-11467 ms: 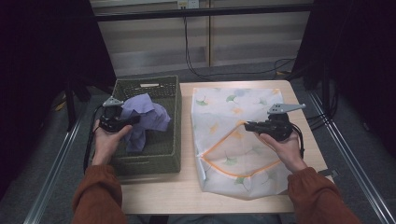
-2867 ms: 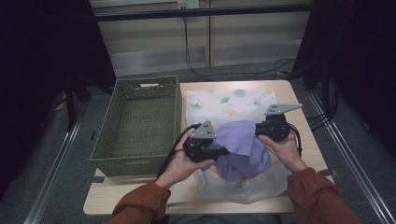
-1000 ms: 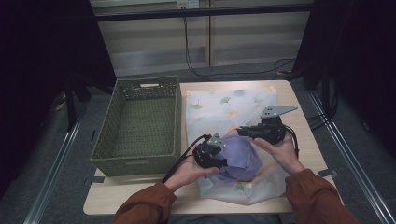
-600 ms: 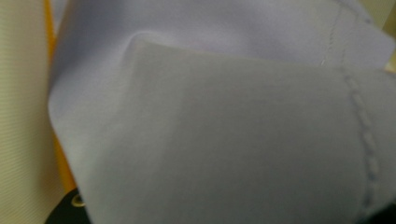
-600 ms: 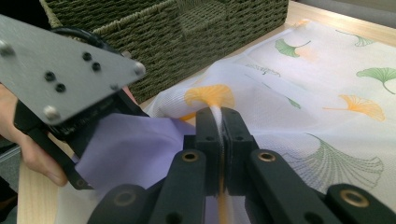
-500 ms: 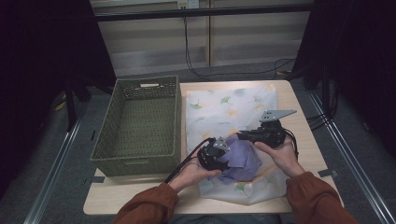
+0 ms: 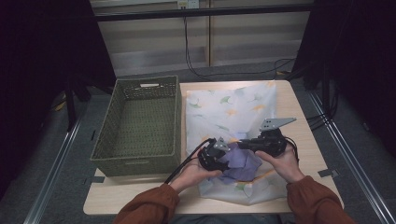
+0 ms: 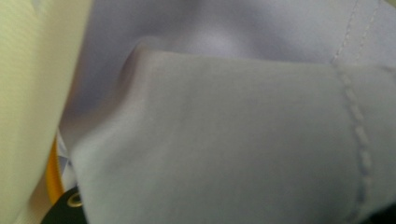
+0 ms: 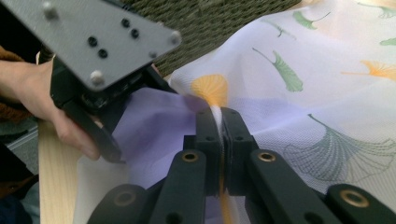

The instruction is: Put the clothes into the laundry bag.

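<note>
Cloth (image 7: 243, 161) was being pushed into the bag (image 7: 233, 109), whose rim was pinched by the right gripper (image 9: 221, 122); the left gripper's (image 7: 219, 156) jaws were buried, state unclear.

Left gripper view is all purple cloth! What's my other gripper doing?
Observer: The right gripper is shut on the edge of the mesh bag.
Operator: Is the cloth inside the bag?
Observer: Partly. In the right gripper view the cloth shows purple through the mesh beside those jaws.
Operator: Anything in the basket?
Observer: No, the basket is empty. It stands just left of the bag in the high view.
</note>
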The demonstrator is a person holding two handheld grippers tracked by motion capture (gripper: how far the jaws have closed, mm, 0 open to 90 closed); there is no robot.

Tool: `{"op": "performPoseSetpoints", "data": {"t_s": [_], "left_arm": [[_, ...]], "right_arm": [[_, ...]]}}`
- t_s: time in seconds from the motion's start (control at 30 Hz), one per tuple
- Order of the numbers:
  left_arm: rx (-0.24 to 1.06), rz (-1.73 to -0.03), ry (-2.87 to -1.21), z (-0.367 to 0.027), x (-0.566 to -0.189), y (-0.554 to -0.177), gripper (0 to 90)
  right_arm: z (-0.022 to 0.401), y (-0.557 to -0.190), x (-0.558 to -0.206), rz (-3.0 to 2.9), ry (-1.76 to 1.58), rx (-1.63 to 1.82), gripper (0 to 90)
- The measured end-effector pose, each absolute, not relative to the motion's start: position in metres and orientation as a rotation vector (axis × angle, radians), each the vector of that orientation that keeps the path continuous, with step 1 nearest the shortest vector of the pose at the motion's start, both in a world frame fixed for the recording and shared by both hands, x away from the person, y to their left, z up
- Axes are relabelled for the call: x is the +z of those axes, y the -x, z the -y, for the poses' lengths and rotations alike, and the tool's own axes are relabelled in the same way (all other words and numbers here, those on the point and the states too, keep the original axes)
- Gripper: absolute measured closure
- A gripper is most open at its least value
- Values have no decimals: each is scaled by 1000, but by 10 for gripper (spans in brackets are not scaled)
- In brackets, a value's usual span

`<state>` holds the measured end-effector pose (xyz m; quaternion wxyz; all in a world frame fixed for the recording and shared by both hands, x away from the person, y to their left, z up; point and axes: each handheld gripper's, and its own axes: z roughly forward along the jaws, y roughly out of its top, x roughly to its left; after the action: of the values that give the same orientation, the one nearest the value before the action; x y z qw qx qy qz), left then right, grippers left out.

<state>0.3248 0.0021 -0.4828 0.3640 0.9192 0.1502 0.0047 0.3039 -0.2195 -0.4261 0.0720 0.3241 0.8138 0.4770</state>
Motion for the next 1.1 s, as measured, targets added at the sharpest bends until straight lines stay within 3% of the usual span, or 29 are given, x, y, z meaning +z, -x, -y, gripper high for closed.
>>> {"op": "performPoseSetpoints", "data": {"t_s": [0.13,0.3,0.43,0.53,0.67,1.1], "left_arm": [[-8,-374,-2368,-4,-481,-327,652],[-2,-400,-2340,-6,-478,-327,548],[5,-384,-2349,-9,-471,-325,424],[-23,-418,-2293,-12,-465,-321,284],[-17,-426,-2269,-21,-452,-317,214],[82,-414,-2237,-44,-434,-295,217]], "right_arm": [[216,-304,-430,-2466,-964,1419,878],[219,-305,-431,-2465,-975,1409,877],[221,-306,-432,-2457,-983,1414,877],[222,-306,-432,-2453,-989,1415,877],[222,-307,-430,-2443,-993,1422,877],[222,-309,-431,-2439,-1004,1429,878]]}}
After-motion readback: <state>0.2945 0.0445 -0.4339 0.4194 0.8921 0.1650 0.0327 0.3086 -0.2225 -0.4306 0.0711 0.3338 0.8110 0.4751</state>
